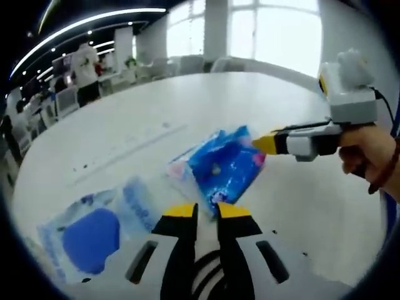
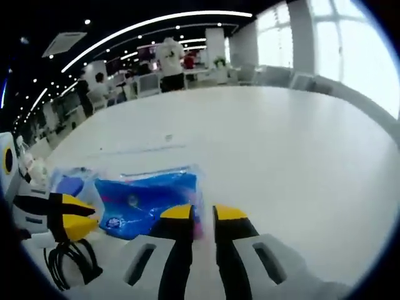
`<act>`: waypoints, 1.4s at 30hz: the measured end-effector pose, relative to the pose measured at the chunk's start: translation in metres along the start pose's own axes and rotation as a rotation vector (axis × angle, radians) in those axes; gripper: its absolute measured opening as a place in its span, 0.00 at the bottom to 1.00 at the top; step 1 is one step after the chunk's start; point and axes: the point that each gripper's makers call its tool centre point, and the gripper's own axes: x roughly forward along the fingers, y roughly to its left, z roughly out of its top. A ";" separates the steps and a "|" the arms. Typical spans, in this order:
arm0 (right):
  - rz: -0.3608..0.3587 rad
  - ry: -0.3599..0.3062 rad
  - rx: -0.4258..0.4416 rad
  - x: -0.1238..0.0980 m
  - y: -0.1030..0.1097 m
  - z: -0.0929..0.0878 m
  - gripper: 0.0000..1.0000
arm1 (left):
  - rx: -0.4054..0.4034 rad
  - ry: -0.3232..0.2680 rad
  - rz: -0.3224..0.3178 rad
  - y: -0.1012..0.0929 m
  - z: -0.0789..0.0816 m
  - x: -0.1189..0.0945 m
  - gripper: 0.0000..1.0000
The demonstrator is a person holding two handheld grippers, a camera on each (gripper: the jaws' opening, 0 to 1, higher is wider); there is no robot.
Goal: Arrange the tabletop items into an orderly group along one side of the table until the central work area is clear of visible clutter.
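A blue tissue packet lies tilted over the white table, between both grippers. In the left gripper view my left gripper has its jaws close together, and the packet's near corner reaches in between the tips. My right gripper, held by a hand, comes in from the right and pinches the packet's far edge. In the right gripper view my right gripper stands narrow with the packet's pink-trimmed edge in its gap. My left gripper meets the packet's other end.
A clear packet with a blue pad inside lies beside the blue one. A black cable hangs under the left gripper. The white table stretches wide beyond. People and desks stand far behind it.
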 end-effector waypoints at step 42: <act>0.338 -0.102 -0.163 -0.167 0.112 0.042 0.90 | -0.073 -0.143 0.101 0.025 0.020 -0.189 0.65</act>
